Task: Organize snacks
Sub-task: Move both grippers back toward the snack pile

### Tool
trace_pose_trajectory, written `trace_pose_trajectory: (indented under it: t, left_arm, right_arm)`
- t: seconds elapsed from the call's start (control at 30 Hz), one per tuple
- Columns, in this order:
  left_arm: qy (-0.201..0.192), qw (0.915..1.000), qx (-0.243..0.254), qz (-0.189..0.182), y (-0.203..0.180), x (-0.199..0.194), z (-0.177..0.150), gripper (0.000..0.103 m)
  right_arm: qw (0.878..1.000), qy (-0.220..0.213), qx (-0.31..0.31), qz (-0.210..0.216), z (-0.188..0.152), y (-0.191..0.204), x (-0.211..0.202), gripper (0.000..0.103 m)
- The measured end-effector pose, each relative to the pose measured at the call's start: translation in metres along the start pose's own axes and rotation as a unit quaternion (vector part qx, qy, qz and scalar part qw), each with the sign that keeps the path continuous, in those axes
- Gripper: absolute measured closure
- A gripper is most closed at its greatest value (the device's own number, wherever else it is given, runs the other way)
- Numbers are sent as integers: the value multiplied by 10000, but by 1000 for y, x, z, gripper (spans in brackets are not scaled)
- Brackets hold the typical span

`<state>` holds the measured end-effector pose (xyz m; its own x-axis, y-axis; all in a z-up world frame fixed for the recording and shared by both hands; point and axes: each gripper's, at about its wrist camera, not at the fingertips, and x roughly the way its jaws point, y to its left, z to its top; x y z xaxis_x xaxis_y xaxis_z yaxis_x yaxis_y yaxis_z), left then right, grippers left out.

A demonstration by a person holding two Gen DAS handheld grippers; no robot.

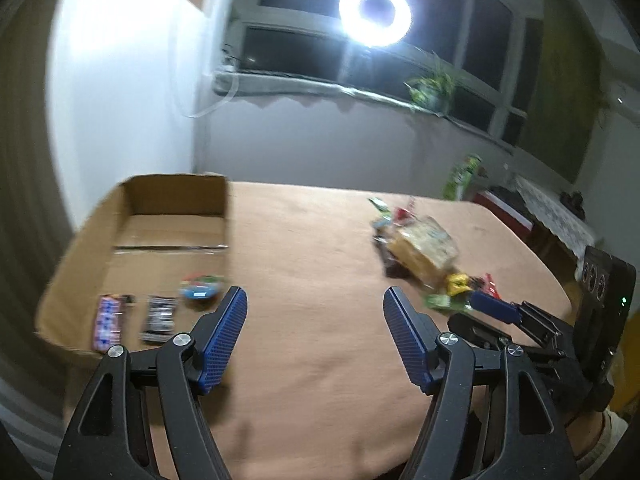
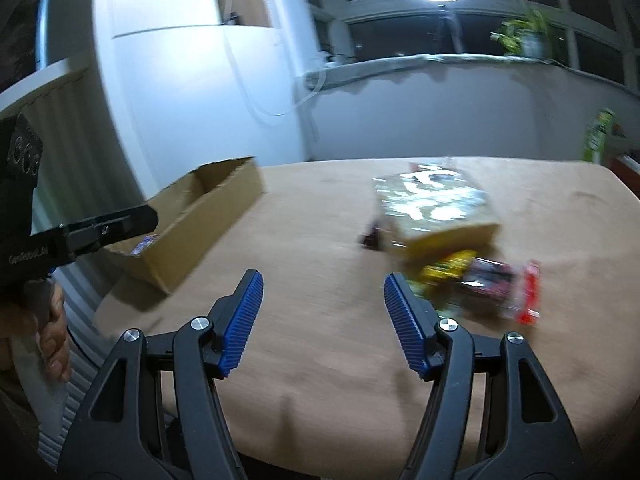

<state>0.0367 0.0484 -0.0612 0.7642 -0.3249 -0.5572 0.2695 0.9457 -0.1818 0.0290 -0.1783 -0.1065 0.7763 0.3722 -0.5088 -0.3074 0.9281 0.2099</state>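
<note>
Jaws spread and empty, the right gripper (image 2: 324, 304) sits nearer the snack pile (image 2: 452, 240), just ahead-right on the tabletop (image 2: 312, 360); the left gripper (image 1: 316, 316), equally open, stands farther left.

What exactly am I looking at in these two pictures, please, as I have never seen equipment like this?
A person holds a two-fingered tool in each hand; a fisheye camera on each looks forward along its blue-padded fingers. One picture comes from the left hand-held gripper, the other from the right hand-held gripper. Both stand open and hold nothing. On the brown table sits a cardboard box with three small snacks already inside, and to the right a pile of snacks waits, topped by a large shiny packet. The person's hand shows at the left edge of the right view.
</note>
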Motion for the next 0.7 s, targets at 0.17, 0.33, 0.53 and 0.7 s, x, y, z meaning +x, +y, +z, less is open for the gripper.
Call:
trace_pose_trajectory:
  t: [0.17, 0.33, 0.53, 0.7]
  left_arm:
    - [228, 9988, 311, -289, -36, 21, -1, 32]
    - [417, 9964, 551, -484, -62, 37, -4, 32]
    - [617, 9930, 754, -671, -87, 58, -7, 32]
    - [788, 9899, 872, -795, -103, 77, -11, 32]
  right_arm:
    - [9993, -63, 250, -268, -5, -34, -14, 37]
    - [9979, -110, 425, -472, -9, -59, -23, 37]
    - [9958, -105, 613, -678, -16, -83, -29, 37]
    - [9943, -47, 721, -780, -23, -96, -31, 37]
